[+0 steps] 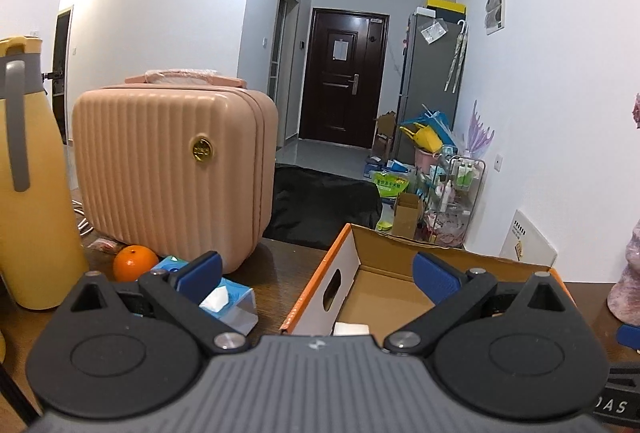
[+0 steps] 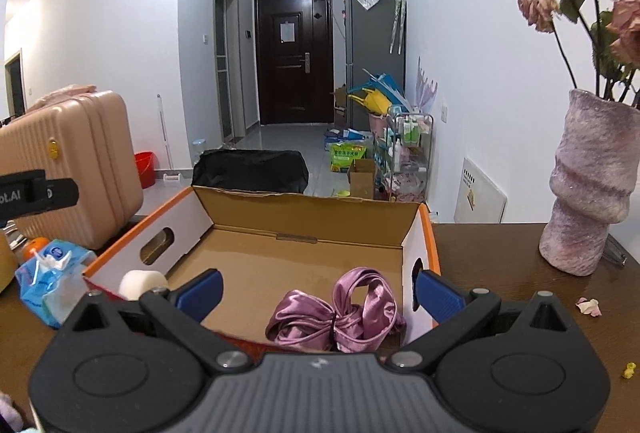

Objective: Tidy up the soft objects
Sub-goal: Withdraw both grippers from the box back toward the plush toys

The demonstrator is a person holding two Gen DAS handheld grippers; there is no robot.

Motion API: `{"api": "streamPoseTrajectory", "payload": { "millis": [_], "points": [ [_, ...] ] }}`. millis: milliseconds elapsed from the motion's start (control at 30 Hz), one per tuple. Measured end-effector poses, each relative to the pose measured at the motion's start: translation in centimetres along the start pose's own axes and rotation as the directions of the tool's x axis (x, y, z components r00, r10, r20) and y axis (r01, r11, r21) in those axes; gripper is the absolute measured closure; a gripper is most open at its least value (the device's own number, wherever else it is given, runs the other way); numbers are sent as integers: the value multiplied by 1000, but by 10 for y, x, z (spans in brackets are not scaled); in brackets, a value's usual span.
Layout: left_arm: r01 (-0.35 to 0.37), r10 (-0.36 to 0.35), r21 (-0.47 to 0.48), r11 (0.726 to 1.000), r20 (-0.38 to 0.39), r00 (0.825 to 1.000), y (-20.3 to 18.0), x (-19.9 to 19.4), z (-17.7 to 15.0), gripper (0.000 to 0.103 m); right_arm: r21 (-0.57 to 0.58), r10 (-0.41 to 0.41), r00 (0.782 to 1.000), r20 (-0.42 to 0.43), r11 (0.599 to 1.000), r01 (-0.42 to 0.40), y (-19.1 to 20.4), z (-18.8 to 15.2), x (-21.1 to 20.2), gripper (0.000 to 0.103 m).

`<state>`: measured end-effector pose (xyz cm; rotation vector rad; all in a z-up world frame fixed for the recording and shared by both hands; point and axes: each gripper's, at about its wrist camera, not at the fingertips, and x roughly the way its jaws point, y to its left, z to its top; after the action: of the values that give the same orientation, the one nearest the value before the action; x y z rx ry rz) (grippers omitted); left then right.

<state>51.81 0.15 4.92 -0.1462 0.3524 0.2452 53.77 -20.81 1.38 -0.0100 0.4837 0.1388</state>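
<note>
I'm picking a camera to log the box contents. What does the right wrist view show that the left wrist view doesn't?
Only the right wrist view shows the purple satin bow lying in the cardboard box, plus the whole vase with its roses. Only the left wrist view shows the yellow bottle. Both show the box, the pink suitcase, the tissue pack, the orange, and an open gripper, left and right.
</note>
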Motion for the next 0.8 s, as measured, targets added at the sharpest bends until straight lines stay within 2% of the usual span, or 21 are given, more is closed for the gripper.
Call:
{"api": "streamPoseTrajectory", "payload": {
  "millis": [800],
  "points": [
    [12,-14,51,999,46,999,27,-79,-34,0,-45,44,995,84,998,-41,6,-42,-91,0]
  ]
}}
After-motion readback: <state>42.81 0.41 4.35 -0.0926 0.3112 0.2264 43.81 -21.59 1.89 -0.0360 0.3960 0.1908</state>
